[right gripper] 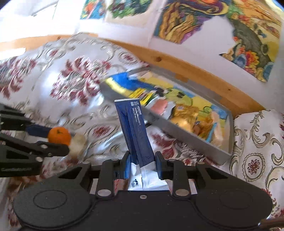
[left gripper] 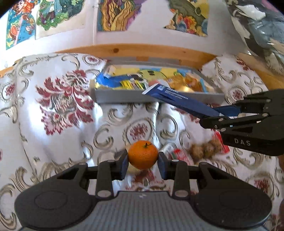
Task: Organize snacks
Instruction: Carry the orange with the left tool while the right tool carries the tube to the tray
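Left wrist view: grey tray (left gripper: 124, 98) at 12 o'clock on floral cloth (left gripper: 58, 99), stuffed with mixed wrappers, yellow and blue mostly. Left gripper (left gripper: 143, 162) clamped on small orange mandarin (left gripper: 143, 154), stem up. Right gripper (left gripper: 213, 116) at 3 o'clock pinching blue sachet (left gripper: 177, 101).

Right wrist view: same tray (right gripper: 179, 131) at 1 o'clock, wrappers blurry. Sachet (right gripper: 136, 131) long, dark blue, white bottom, standing upright between closed fingers. Mandarin (right gripper: 59, 136) at 9 o'clock.

A home bedroom was indicated: a floral-patterned bedspread (left gripper: 58, 106) was spread over a bed edged by a pine frame (left gripper: 142, 51), colourful cartoon posters (left gripper: 115, 16) were stuck to the white wall, and clothing (left gripper: 261, 30) was hung nearby.
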`<action>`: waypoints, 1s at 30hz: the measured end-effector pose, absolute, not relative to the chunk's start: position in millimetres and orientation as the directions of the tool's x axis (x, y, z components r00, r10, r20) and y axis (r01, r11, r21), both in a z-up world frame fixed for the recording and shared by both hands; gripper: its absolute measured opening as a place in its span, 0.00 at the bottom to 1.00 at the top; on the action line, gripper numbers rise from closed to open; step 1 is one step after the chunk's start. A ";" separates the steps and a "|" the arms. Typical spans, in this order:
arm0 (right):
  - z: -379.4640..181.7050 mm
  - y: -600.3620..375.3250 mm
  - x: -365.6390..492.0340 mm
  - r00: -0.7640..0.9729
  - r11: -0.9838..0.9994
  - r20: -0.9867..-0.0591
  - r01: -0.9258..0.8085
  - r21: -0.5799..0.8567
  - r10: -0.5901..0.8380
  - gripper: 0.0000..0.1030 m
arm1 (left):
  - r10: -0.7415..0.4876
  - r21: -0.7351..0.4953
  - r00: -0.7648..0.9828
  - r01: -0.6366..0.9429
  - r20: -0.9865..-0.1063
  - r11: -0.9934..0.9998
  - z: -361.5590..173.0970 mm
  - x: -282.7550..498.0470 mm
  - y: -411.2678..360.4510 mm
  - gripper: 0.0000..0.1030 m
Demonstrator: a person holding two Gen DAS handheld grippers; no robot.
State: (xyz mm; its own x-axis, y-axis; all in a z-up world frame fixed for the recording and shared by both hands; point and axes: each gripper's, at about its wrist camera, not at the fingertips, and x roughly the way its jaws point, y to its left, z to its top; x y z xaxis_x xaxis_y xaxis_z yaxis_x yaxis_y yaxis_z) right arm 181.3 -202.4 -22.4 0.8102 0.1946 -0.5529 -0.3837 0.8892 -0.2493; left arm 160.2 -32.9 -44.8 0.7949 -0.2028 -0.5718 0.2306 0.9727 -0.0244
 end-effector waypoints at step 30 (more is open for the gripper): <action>-14.3 -300.3 318.2 0.869 0.972 -0.458 -0.094 0.217 0.186 0.29 | -0.078 -0.081 0.797 0.036 -0.599 0.996 13.3 360.1 -112.7 0.37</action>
State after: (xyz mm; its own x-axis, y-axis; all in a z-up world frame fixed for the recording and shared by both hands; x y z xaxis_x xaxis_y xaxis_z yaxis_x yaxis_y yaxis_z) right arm 318.2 -300.3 -14.3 0.8695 0.1863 -0.4576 -0.0940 0.9717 0.2169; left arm 360.1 -112.7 13.3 0.7971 -0.0779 -0.5987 0.0362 0.9960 -0.0813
